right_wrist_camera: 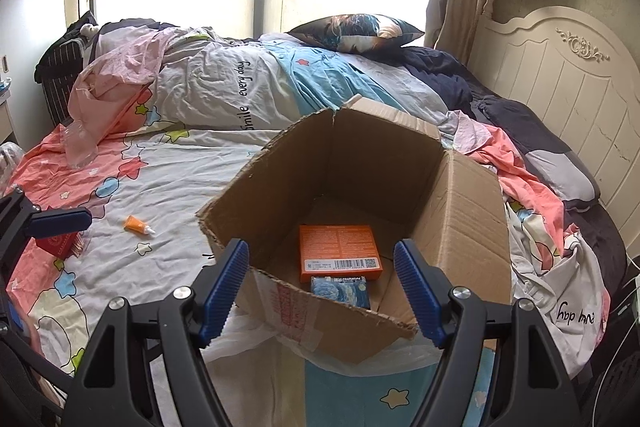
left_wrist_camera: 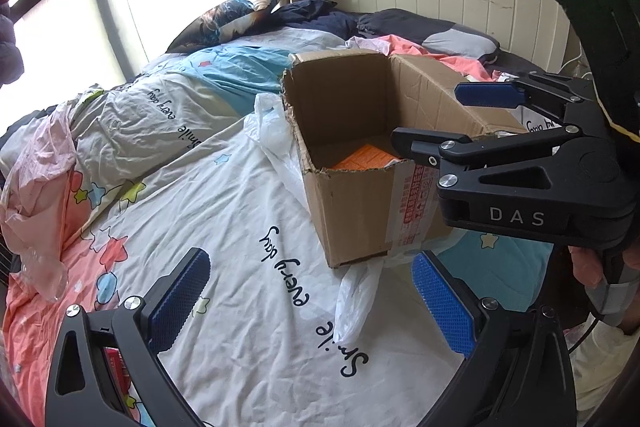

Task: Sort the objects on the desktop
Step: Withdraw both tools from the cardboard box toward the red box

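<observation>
Above a rumpled bed, the right gripper (right_wrist_camera: pixel 320 291) is hovering over an open cardboard box (right_wrist_camera: pixel 460 211), jaws spread wide and gripping nothing. Inside the box, an orange box (right_wrist_camera: pixel 338 251) and a smaller blue box (right_wrist_camera: pixel 342 291) are lying flat, touching. To the left, the left gripper (left_wrist_camera: pixel 308 307) is hanging over the quilt (left_wrist_camera: pixel 248 195), also wide and empty. An orange tube (right_wrist_camera: pixel 138 225) is lying on the quilt, well left of the box.

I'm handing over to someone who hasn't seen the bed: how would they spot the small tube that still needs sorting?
Start at the open cardboard box on the bed. Look left of it across the white star-print sheet: the small orange tube with a white cap lies there alone. The red packet further left is flat, larger and sits by the left gripper.
</observation>
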Motion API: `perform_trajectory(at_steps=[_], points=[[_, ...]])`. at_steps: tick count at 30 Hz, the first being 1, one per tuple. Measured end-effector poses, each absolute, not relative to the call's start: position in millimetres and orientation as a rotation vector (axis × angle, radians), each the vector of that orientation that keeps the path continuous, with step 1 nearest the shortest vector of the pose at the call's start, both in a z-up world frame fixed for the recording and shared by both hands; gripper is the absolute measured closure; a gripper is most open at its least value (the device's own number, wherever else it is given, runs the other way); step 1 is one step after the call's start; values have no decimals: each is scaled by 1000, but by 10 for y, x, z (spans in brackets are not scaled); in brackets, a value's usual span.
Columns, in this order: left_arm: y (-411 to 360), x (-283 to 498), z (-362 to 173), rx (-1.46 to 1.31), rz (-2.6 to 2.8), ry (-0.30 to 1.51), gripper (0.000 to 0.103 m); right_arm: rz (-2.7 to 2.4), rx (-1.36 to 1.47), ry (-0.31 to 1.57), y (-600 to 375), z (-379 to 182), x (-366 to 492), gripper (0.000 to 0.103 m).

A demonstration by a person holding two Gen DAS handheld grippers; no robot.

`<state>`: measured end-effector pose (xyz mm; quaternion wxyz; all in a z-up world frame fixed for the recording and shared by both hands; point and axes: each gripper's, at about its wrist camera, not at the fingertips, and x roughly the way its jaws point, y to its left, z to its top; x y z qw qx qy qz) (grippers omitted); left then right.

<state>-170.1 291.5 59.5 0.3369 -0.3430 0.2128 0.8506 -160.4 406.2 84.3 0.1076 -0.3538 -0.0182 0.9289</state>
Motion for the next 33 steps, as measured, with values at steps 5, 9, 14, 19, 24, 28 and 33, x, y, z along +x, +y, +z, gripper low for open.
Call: perform_trajectory(at_steps=[5, 9, 14, 19, 24, 28, 33], points=[[2810, -1689, 584, -904, 2230, 547, 0, 2770, -1036, -43, 3947, 857, -1521, 31], [2697, -1688, 576, -914, 2239, 534, 0, 2782, -1045, -69, 3808, 856, -1513, 31], [2532, -1699, 570, -927, 2260, 514, 0, 2808, -1056, -83, 3655, 860, -1504, 31], [2371, -1716, 559, -944, 2281, 496, 0, 2819, -1072, -95, 3529, 822, -1527, 31], [2219, -1732, 550, -959, 2305, 481, 0, 2825, -1098, -113, 3395, 768, -1565, 31], [2104, -1766, 525, -970, 2324, 474, 0, 2829, -1119, -126, 3291, 723, -1598, 31], [1927, -1848, 443, -993, 2378, 486, 0, 2828, -1152, -135, 3188, 660, -1662, 31]])
